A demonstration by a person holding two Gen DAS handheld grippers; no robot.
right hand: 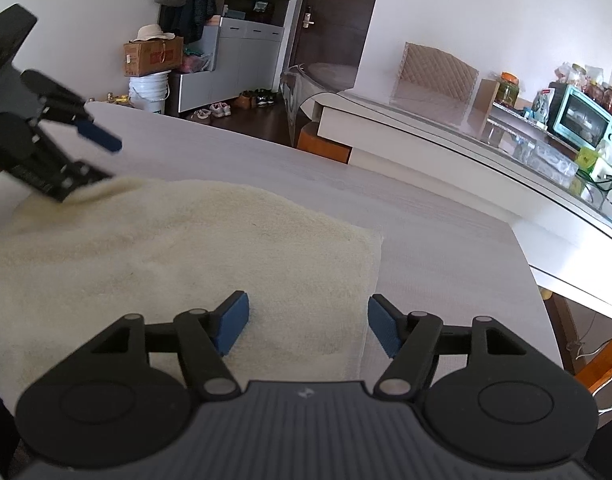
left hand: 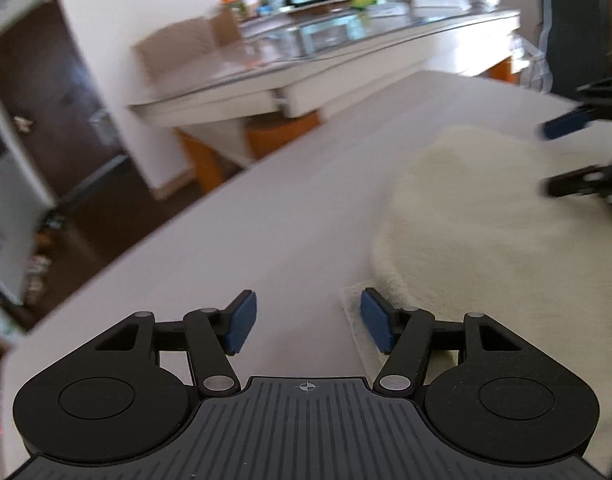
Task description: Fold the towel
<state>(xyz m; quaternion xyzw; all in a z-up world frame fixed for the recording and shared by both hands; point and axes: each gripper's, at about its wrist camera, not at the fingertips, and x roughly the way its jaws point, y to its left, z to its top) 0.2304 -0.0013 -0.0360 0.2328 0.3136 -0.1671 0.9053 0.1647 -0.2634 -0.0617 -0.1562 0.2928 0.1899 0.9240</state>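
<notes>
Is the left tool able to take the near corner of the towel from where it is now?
Probably yes. The left tool is open, the towel corner lies beside one pad, and nothing blocks it on the table.

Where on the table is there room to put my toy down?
The grey table is bare between the towel's right edge and the table's right edge, and in the strip beyond the towel. It is also bare left of the towel, ahead of the left gripper. Both grippers crowd the towel: the right gripper hangs open over its right edge.
</notes>
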